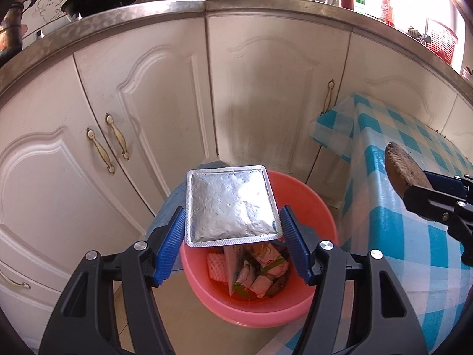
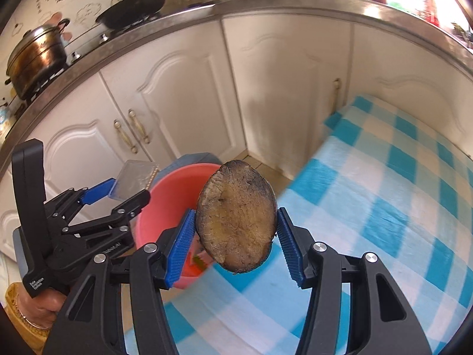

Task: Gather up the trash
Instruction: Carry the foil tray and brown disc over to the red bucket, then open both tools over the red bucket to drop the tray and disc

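Observation:
My left gripper (image 1: 233, 230) is shut on a square silver foil packet (image 1: 232, 205) and holds it above a pink plastic basin (image 1: 313, 272) that has several wrappers and scraps in it. My right gripper (image 2: 236, 233) is shut on a brown, half-cut rotten potato (image 2: 236, 216) and holds it over the table edge, just right of the basin (image 2: 168, 207). The left gripper (image 2: 118, 190) with the packet (image 2: 136, 183) shows at the left of the right wrist view. The potato (image 1: 405, 171) and right gripper show at the right of the left wrist view.
A table with a blue and white checked cloth (image 2: 384, 207) stands to the right of the basin. White cabinet doors (image 1: 147, 103) run behind under a steel counter (image 1: 207, 7) with a wok and pots. A blue-grey bin (image 1: 165, 207) stands behind the basin.

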`<control>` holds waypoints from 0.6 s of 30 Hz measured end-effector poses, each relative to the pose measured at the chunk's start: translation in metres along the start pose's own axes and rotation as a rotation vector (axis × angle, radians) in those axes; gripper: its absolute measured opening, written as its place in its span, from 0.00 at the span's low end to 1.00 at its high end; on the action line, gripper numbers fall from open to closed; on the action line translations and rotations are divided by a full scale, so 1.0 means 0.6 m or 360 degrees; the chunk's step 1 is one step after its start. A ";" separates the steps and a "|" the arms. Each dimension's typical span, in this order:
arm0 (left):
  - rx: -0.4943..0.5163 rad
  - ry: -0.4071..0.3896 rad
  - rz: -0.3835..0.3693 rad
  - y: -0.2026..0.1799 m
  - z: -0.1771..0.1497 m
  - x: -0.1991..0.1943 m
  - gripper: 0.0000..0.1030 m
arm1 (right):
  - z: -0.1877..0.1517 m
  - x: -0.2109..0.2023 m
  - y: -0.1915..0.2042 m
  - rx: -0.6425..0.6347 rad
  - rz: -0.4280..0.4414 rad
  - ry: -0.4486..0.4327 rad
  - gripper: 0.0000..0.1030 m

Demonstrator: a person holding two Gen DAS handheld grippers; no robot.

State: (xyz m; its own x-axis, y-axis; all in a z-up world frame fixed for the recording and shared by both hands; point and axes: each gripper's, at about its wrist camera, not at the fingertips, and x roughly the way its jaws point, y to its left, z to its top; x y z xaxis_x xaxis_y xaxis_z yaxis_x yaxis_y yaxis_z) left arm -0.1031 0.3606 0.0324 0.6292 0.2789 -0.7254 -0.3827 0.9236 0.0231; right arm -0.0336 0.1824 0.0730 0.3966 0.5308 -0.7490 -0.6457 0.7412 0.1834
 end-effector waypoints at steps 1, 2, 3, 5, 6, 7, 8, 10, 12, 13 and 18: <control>-0.0006 0.0004 0.0003 0.004 -0.001 0.002 0.63 | 0.002 0.007 0.007 -0.0015 0.0009 0.0010 0.55; -0.0012 0.0009 0.0007 0.007 -0.002 0.004 0.63 | 0.004 0.012 0.012 -0.0026 0.0014 0.0019 0.55; -0.0018 0.0016 0.0009 0.010 -0.004 0.007 0.63 | 0.007 0.019 0.019 -0.0042 0.0021 0.0031 0.55; -0.0030 0.0030 0.0010 0.015 -0.006 0.014 0.63 | 0.012 0.031 0.031 -0.0067 0.0033 0.0050 0.55; -0.0032 0.0035 0.0011 0.016 -0.006 0.017 0.63 | 0.013 0.037 0.036 -0.0074 0.0038 0.0058 0.55; -0.0034 0.0040 0.0011 0.017 -0.006 0.020 0.63 | 0.015 0.043 0.040 -0.0082 0.0043 0.0066 0.55; -0.0035 0.0043 0.0011 0.017 -0.007 0.021 0.63 | 0.016 0.047 0.044 -0.0087 0.0045 0.0073 0.55; -0.0043 0.0051 0.0014 0.020 -0.008 0.027 0.63 | 0.018 0.059 0.047 -0.0091 0.0051 0.0093 0.55; -0.0049 0.0063 0.0013 0.021 -0.008 0.034 0.63 | 0.020 0.069 0.048 -0.0094 0.0053 0.0111 0.55; -0.0049 0.0066 0.0013 0.022 -0.008 0.036 0.63 | 0.020 0.073 0.049 -0.0097 0.0052 0.0118 0.55; -0.0047 0.0089 0.0008 0.020 -0.007 0.052 0.63 | 0.024 0.092 0.048 -0.0099 0.0050 0.0147 0.55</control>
State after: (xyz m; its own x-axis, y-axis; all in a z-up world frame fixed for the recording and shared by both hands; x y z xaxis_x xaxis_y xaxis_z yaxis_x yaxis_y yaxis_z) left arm -0.0906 0.3792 0.0072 0.5886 0.2675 -0.7629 -0.4061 0.9138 0.0071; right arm -0.0208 0.2388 0.0459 0.3156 0.5112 -0.7994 -0.6972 0.6964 0.1700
